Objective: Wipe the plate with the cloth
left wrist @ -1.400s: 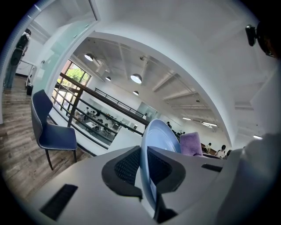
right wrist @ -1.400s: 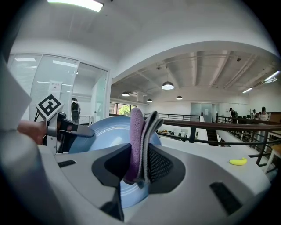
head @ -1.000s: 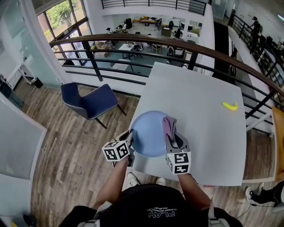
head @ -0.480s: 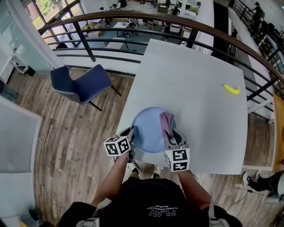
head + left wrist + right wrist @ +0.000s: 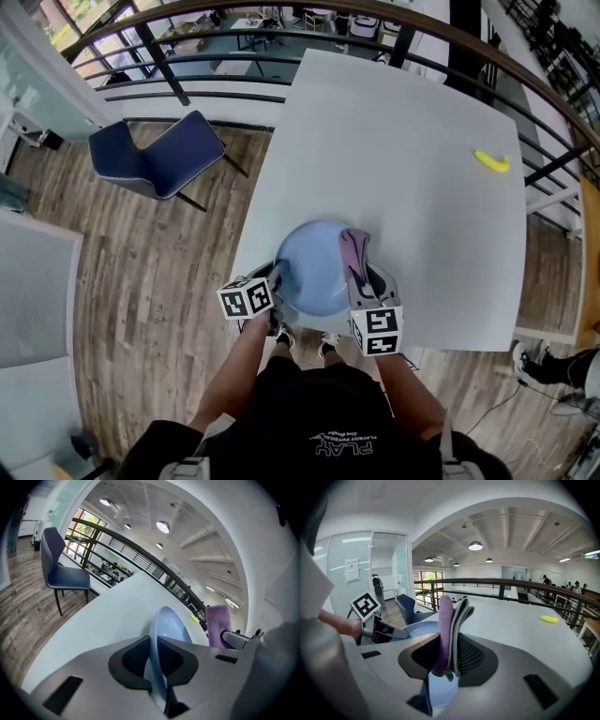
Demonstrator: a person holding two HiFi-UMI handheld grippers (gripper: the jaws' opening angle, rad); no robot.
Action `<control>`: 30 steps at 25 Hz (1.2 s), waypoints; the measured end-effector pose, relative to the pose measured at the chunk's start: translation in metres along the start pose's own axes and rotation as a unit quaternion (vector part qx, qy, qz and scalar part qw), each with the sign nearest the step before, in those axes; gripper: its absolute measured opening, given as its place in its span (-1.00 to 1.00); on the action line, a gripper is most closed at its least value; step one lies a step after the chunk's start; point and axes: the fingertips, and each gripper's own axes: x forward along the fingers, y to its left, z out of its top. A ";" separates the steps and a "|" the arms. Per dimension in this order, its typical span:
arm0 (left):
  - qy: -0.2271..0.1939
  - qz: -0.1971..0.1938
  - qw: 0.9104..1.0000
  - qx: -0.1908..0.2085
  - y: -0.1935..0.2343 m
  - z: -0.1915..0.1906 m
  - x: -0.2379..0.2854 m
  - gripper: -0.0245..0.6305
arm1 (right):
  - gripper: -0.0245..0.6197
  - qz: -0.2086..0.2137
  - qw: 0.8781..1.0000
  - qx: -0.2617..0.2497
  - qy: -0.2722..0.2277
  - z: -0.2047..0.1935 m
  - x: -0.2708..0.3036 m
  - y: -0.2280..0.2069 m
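Note:
A light blue plate (image 5: 314,267) is over the near edge of the white table (image 5: 422,169), and whether it rests on the table I cannot tell. My left gripper (image 5: 275,284) is shut on its left rim, which stands on edge between the pads in the left gripper view: plate (image 5: 167,629), gripper (image 5: 153,662). A folded purple and grey cloth (image 5: 354,253) lies against the plate's right side, with my right gripper (image 5: 364,281) shut on it. The right gripper view shows the cloth (image 5: 450,625) upright in that gripper (image 5: 449,656), with the plate (image 5: 417,631) behind it.
A yellow banana (image 5: 491,161) lies at the table's far right. A blue chair (image 5: 155,155) stands on the wooden floor to the left. A dark railing (image 5: 281,19) runs behind the table. The person's legs and shoes show below the table's near edge.
Both grippers have sunk together with the plate and the cloth, toward the table's near edge. The grips are unchanged.

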 end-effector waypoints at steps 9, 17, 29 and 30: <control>0.034 -0.002 0.999 -0.042 0.002 -0.028 0.019 -0.81 | -0.60 0.005 1.000 0.016 0.014 -0.019 0.000 -0.003; 0.056 0.025 0.996 -0.067 0.015 -0.053 0.022 -0.83 | -0.60 0.012 1.000 0.022 0.017 -0.022 -0.002 -0.003; 0.047 0.054 0.997 -0.033 0.019 -0.050 0.007 -0.52 | -0.60 0.014 1.000 0.014 0.008 -0.013 -0.004 0.006; 0.043 0.058 0.997 -0.026 0.020 -0.046 0.003 -0.52 | -0.60 0.015 1.000 0.013 0.005 -0.010 -0.004 0.008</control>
